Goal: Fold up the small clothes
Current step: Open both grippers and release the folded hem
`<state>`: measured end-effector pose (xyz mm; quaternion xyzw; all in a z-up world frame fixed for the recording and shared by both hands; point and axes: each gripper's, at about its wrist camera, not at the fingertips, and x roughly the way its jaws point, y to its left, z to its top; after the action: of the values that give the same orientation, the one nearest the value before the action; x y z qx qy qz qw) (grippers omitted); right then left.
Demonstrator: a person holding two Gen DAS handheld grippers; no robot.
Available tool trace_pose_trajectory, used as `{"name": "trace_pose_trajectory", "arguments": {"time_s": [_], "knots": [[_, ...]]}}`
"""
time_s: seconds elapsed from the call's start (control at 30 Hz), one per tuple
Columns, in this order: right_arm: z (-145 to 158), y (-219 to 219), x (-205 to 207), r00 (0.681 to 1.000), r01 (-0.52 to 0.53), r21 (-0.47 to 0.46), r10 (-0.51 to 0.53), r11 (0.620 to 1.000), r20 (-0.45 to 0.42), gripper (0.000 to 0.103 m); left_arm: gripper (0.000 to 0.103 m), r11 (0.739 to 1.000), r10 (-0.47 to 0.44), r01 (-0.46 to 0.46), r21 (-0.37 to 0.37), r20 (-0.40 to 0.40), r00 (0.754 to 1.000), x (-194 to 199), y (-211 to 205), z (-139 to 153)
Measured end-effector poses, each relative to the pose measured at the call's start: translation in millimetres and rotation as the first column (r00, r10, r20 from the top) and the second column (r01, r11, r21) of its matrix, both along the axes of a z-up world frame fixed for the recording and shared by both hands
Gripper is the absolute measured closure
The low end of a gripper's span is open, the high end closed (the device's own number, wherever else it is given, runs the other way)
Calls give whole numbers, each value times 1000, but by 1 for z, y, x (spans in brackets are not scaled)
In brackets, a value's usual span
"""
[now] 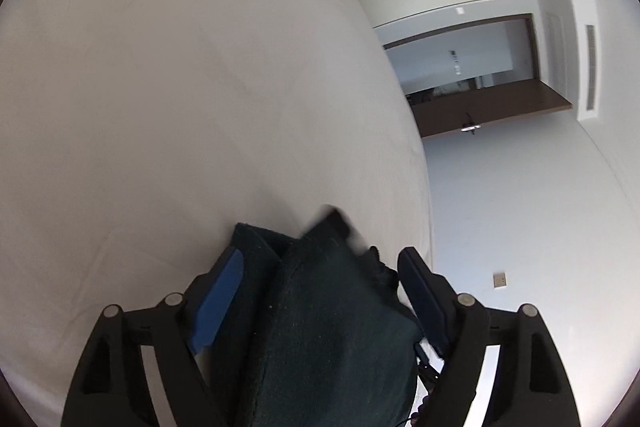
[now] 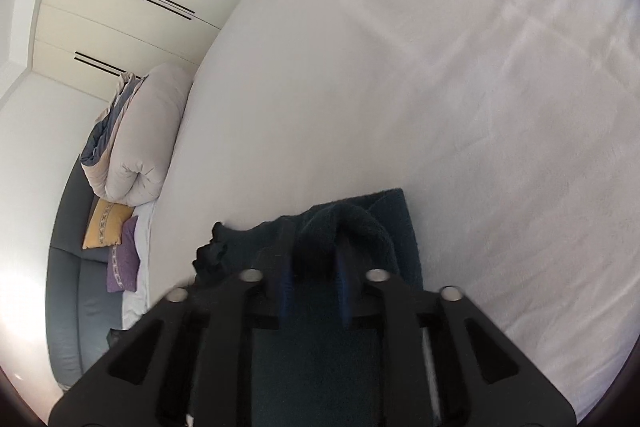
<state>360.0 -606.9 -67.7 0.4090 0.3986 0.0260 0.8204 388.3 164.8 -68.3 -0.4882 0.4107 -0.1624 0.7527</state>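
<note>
Dark green cloth (image 1: pixel 320 315) lies bunched on the white bed (image 1: pixel 160 87), right under both my claws. My left claw (image 1: pixel 320 291) stands wide, its blue pads (image 1: pixel 218 303) either side of the cloth with a gap showing on the right, so it grips nothing. My right claw (image 2: pixel 314 267) is narrower, a raised fold of the cloth (image 2: pixel 348 227) between its fingers (image 2: pixel 285 269); I cannot tell whether they pinch it. A rolled duvet (image 2: pixel 136 147) sits beside the bed.
</note>
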Motion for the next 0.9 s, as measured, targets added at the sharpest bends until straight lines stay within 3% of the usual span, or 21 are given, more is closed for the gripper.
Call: {"name": "trace_pose_trajectory", "arguments": {"time_s": [0.03, 0.07, 0.17, 0.27, 0.37, 0.5, 0.6, 0.77, 0.9], "knots": [[2, 1, 1, 1000, 3, -7, -2, 1000, 28, 24, 22, 1000, -17, 17, 4, 8, 1000, -3, -1, 0], [4, 1, 2, 998, -1, -2, 1, 1000, 57, 13, 22, 1000, -19, 19, 2, 3, 1000, -6, -1, -2], [8, 3, 4, 999, -15, -10, 15, 1000, 50, 12, 22, 1000, -27, 27, -7, 4, 1000, -20, -2, -5], [19, -1, -11, 996, -9, 12, 8, 1000, 90, 12, 22, 998, -56, 55, 33, 38, 998, -43, -10, 3], [28, 0, -41, 992, -4, 6, 3, 1000, 124, 12, 22, 988, -102, 91, 125, 86, 991, -70, -25, 14], [33, 24, -79, 992, -54, -131, 69, 990, 109, 12, 22, 963, -151, 125, 240, 95, 984, -96, -40, 17], [27, 32, -109, 993, -37, -149, 54, 988, 109, 12, 22, 948, -174, 141, 284, 93, 980, -109, -47, 14], [8, 31, -152, 996, -12, -148, 25, 989, 84, 12, 36, 930, -179, 138, 341, 91, 980, -123, -43, 9], [-4, 27, -180, 998, -7, -165, 18, 986, 62, 12, 39, 913, -194, 144, 383, 94, 976, -134, -42, 9]]}}
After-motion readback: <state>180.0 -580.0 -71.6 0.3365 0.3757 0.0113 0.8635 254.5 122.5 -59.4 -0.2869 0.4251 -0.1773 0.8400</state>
